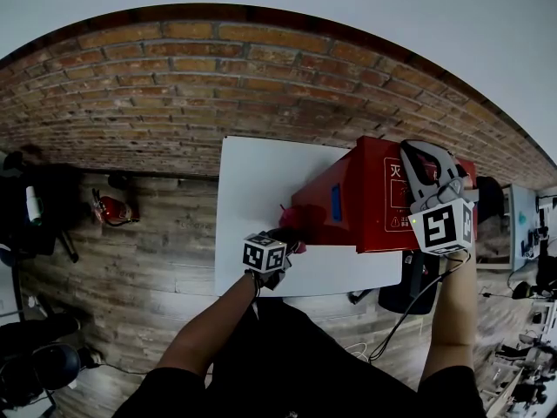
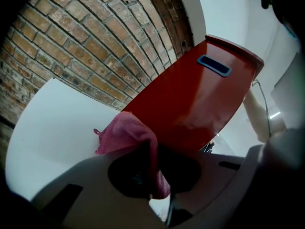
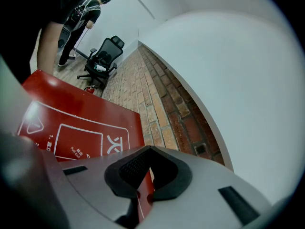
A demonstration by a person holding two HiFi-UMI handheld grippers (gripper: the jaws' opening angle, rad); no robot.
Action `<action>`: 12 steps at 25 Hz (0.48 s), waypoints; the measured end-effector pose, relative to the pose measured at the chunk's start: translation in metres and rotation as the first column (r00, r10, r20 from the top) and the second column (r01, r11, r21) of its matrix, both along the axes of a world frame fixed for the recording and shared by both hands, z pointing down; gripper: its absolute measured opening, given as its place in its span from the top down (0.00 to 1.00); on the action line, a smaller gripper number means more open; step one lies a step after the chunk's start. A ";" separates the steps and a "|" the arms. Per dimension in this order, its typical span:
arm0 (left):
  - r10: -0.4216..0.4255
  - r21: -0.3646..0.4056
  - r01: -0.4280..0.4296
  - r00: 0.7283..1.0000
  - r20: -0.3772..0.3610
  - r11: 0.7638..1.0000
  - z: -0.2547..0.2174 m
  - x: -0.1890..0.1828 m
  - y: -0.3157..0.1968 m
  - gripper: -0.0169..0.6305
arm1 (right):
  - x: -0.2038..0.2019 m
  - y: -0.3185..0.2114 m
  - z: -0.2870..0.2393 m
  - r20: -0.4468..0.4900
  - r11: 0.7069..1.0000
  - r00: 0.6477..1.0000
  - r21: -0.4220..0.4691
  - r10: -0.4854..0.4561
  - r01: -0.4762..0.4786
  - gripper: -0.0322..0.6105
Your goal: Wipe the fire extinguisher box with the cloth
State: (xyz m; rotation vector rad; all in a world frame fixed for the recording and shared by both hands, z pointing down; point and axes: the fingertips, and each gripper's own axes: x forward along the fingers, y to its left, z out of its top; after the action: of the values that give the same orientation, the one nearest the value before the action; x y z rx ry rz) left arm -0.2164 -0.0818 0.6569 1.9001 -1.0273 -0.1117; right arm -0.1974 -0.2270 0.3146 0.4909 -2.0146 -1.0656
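Between the left gripper's (image 2: 153,175) fingers (image 2: 127,171), the cloth (image 2: 125,133) is half hidden.

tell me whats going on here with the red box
A person works with a gripper in each hand. The left gripper has a pink cloth pinched in its fingers, at the side of the red fire extinguisher box. The right gripper is clamped on the box's edge, seemingly to steady it. The box lies on a white board by a brick wall.

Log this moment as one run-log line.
left gripper: shut on pink cloth | cloth: beside slotted side of fire extinguisher box | right gripper: shut on box edge | box: on white surface
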 end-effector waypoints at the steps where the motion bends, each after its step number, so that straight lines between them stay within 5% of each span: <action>1: -0.001 0.002 0.001 1.000 -0.004 1.000 -0.002 0.000 0.000 0.87 | 0.000 0.000 0.000 -0.002 1.000 1.000 -0.002 0.001 -0.001 0.92; 12: -0.007 0.034 0.008 1.000 -0.030 0.999 -0.026 0.000 -0.001 0.86 | -0.001 0.002 0.000 -0.004 1.000 1.000 -0.005 0.002 -0.002 0.92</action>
State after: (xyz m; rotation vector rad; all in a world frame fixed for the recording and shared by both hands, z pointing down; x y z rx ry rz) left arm -0.2168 -0.0827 0.6310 1.9201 -1.0182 -0.1630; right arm -0.1981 -0.2252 0.3147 0.4878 -2.0128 -1.0595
